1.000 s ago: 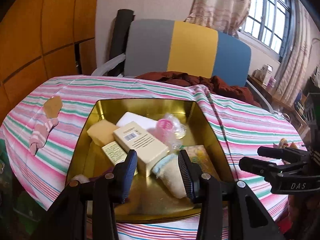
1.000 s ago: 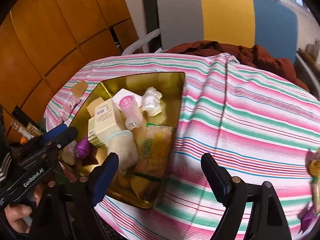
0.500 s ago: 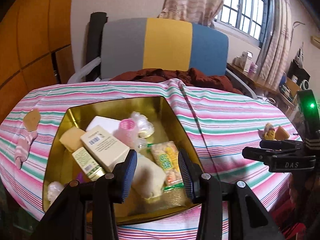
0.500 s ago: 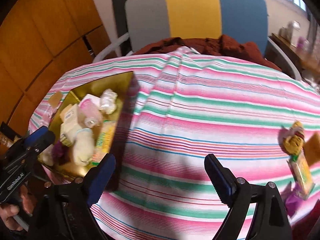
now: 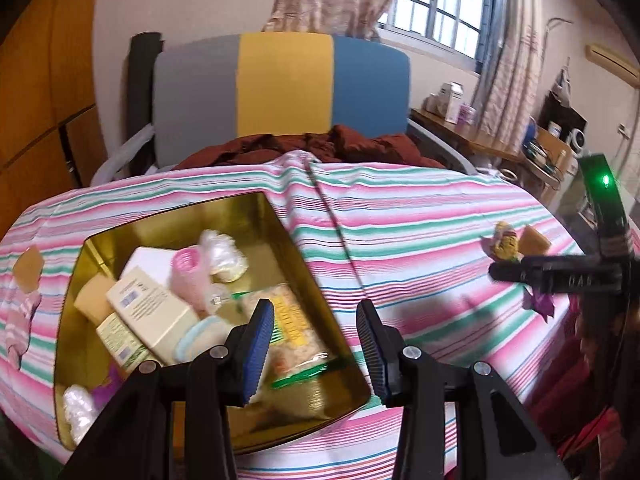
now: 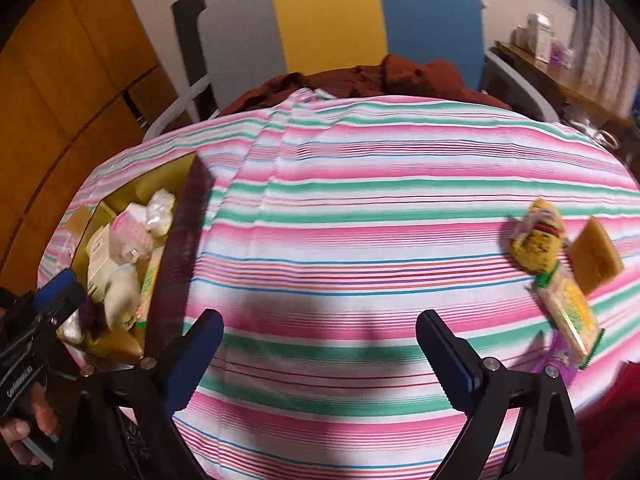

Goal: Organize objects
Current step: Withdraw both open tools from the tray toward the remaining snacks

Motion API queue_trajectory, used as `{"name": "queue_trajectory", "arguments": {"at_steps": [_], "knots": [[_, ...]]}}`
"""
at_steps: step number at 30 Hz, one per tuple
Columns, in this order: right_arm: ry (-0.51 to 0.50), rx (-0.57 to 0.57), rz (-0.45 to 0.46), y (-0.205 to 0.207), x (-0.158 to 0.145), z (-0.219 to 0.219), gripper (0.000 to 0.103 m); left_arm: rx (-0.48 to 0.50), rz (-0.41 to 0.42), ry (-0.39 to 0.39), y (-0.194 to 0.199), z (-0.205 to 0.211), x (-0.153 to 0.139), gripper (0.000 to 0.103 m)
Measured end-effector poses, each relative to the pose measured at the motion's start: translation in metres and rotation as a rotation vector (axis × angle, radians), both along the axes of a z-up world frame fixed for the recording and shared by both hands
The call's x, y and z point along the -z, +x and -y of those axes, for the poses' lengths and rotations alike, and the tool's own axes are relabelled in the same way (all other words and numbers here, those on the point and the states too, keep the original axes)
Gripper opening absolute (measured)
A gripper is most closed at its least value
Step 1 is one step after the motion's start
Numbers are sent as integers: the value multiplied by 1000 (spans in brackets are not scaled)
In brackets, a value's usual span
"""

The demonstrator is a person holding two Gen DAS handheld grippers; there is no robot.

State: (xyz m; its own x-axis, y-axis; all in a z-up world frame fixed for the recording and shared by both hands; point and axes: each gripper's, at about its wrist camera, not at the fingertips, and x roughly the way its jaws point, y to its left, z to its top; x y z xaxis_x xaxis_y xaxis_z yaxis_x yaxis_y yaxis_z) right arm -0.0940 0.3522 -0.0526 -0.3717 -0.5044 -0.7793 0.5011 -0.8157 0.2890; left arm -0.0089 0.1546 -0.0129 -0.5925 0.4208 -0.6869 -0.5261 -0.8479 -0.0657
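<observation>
Mostly done, judging by the pile: gold tin (image 5: 308, 276) on the striped cloth (image 6: 360, 208) already holds a cream box (image 5: 150, 308), pink curler (image 5: 188, 276), snack packet (image 5: 294, 332), sponge (image 5: 90, 300), white wads and more. Left to collect: small cluster at the right edge of the cloth — yellow plush toy (image 6: 538, 242), tan sponge block (image 6: 598, 256), snack pack (image 6: 572, 312), purple wrapper (image 6: 558, 356); also a sock (image 5: 18, 320) and tan piece (image 5: 28, 266) left of the tin. Right gripper (image 6: 320, 356) spread wide, empty, over bare cloth; cluster sits to its right, near but not between the fingers. Left gripper (image 5: 316, 344) part open, empty, over the tin's right wall, holding nothing.
</observation>
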Motion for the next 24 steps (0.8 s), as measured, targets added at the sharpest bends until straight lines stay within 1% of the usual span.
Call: {"name": "queue_trajectory", "arguments": {"at_steps": [3, 6, 12, 15, 17, 18, 21, 24], "knots": [[2, 51, -11, -10, -5, -22, 99, 49, 8, -6, 0, -15, 3, 43], [8, 129, -31, -21, -12, -52, 100, 119, 18, -11, 1, -34, 5, 43], [4, 346, -54, -38, -24, -133, 103, 262, 53, -24, 7, -78, 16, 43], [6, 436, -54, -46, -26, -163, 103, 333, 78, -33, 13, -101, 22, 43], [1, 500, -48, -51, -24, -183, 103, 397, 103, -28, 16, -120, 27, 43], [-5, 522, -44, -52, -23, -190, 103, 412, 113, -24, 18, -126, 28, 43], [-45, 588, -17, -57, -13, -208, 103, 492, 147, -7, 23, -151, 34, 43], [-72, 610, 8, -62, -3, -214, 103, 566, 174, -5, 29, -176, 39, 43]]}}
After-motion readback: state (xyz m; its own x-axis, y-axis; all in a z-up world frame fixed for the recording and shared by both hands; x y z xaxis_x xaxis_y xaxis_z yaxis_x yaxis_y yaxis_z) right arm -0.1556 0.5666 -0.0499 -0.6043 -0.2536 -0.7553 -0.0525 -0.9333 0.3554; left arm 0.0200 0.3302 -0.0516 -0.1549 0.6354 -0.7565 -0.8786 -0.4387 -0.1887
